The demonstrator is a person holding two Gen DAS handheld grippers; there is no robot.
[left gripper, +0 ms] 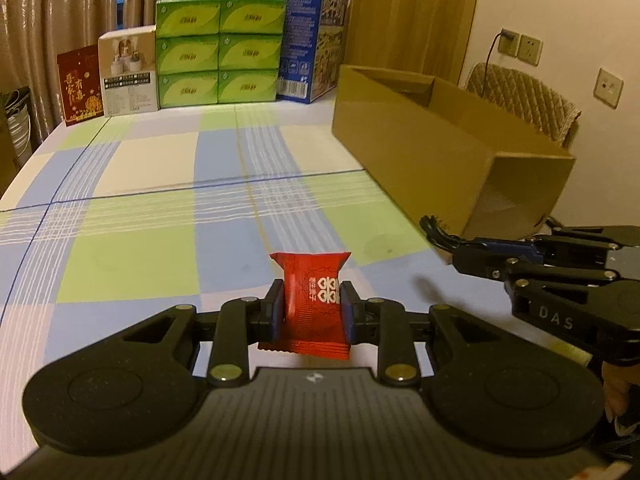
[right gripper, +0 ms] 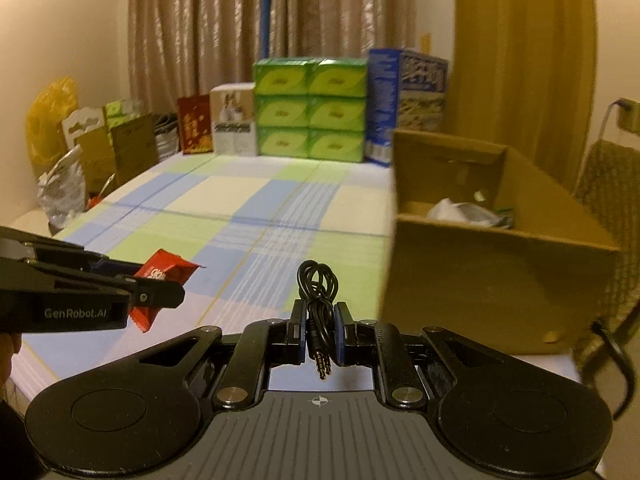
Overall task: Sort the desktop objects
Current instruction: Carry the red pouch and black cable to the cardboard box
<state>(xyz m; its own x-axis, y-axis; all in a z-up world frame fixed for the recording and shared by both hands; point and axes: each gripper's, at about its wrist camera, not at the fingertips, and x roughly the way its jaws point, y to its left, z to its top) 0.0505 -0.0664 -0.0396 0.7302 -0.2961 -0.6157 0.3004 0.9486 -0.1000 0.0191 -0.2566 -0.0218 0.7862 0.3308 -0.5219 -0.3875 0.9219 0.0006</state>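
Observation:
My left gripper (left gripper: 312,304) is shut on a red candy packet (left gripper: 314,300) and holds it above the checked tablecloth. The packet also shows in the right wrist view (right gripper: 160,276), in the left gripper (right gripper: 160,292) at the left edge. My right gripper (right gripper: 319,320) is shut on a coiled black audio cable (right gripper: 318,300) whose gold jack plugs hang down. The right gripper also shows in the left wrist view (left gripper: 436,230), low at the right, with the cable's black loop (left gripper: 430,224) sticking out. An open cardboard box (right gripper: 480,264) stands just right of both grippers.
The cardboard box (left gripper: 440,152) holds white and silver wrappers (right gripper: 468,210). Green tissue packs (left gripper: 218,50), a blue carton (left gripper: 312,40), a white box and a red bag line the table's far edge. Bags and cartons (right gripper: 100,148) stand beyond the left edge. A chair (left gripper: 524,100) stands behind the box.

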